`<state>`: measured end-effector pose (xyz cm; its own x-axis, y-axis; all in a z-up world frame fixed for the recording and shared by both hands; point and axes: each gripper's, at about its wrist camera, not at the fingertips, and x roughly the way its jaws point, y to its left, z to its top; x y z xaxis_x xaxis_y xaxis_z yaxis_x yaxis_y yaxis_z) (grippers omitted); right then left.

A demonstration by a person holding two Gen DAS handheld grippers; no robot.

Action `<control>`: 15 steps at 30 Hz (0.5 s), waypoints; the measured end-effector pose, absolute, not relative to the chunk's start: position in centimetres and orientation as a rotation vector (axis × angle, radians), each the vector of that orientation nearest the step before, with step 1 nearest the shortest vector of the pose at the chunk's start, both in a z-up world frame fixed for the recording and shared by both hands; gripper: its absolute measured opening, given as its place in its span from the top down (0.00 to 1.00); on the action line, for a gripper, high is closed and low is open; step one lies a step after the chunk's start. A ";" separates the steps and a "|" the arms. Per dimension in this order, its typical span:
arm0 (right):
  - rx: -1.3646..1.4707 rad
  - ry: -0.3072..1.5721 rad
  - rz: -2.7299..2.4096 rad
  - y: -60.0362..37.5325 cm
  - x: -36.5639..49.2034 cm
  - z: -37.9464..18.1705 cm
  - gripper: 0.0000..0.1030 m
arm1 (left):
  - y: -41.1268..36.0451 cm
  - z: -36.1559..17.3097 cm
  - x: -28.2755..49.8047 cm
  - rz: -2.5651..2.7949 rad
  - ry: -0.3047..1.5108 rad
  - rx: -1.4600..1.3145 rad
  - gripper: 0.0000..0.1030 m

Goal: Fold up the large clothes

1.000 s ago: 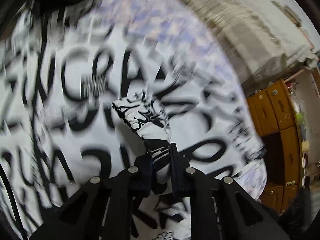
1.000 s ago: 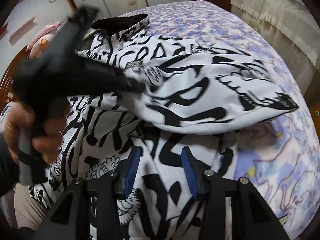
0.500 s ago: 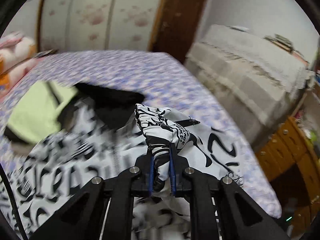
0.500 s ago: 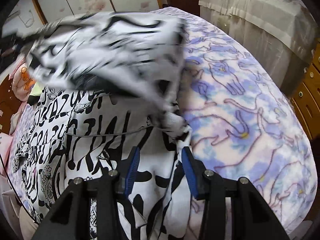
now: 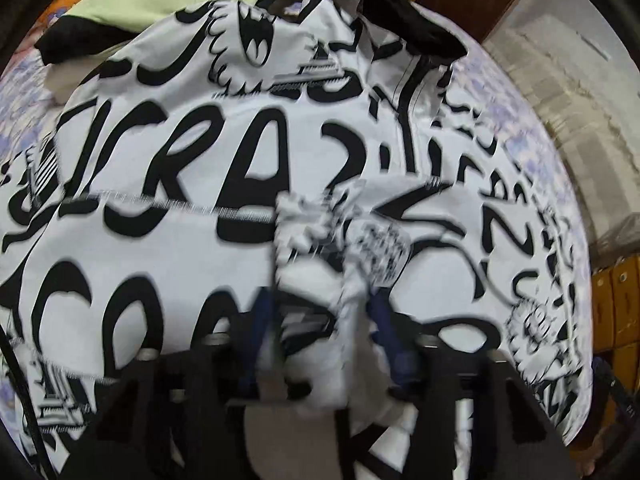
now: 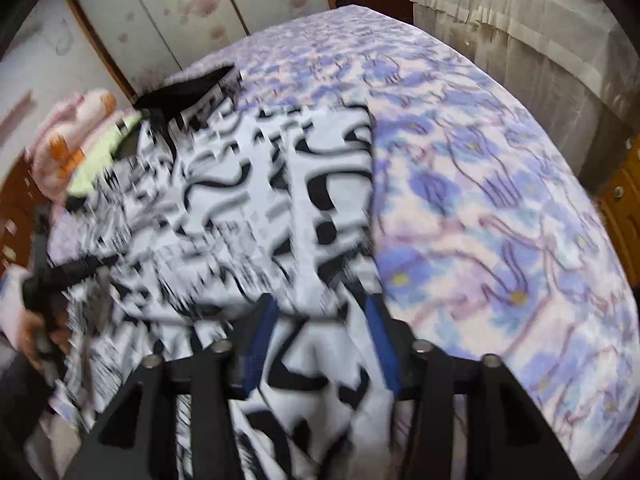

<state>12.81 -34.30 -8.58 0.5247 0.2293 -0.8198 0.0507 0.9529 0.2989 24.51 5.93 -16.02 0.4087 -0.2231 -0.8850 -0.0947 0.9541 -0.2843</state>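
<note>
Garment: white top with black lettering [image 5: 168, 184] lies spread on the bed, long axis running away from both tongs.
Left tongs [image 5: 318, 320]: opening, a bunched fold loose between them.
Right tongs [image 6: 320, 320]: opening over the near hem, gripping nothing.
Bed: floral purple bedspread [image 6: 500, 216].
Room: wardrobe doors [image 6: 168, 12] behind.
</note>
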 end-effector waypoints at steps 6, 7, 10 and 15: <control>0.302 1.071 0.054 -35.2 21.2 -9.6 0.29 | 4.4 -16.9 27.7 -0.110 1.162 -0.275 0.38; 0.301 1.081 0.039 -35.3 22.4 -10.0 0.29 | 4.1 -16.9 28.1 -0.116 1.158 -0.271 0.40; 0.279 1.115 -0.015 -36.0 26.5 -11.5 0.30 | 4.6 -16.8 28.6 -0.121 1.151 -0.294 0.63; 0.268 1.183 -0.016 -36.1 29.9 -14.2 0.87 | 4.4 -15.5 29.6 -0.160 1.121 -0.281 0.74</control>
<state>29.88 -36.08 -14.21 0.3818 0.1279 -0.9153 0.1524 0.9681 0.1989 29.58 4.44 -15.46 0.4279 -0.2668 -0.8635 -0.0142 0.9533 -0.3016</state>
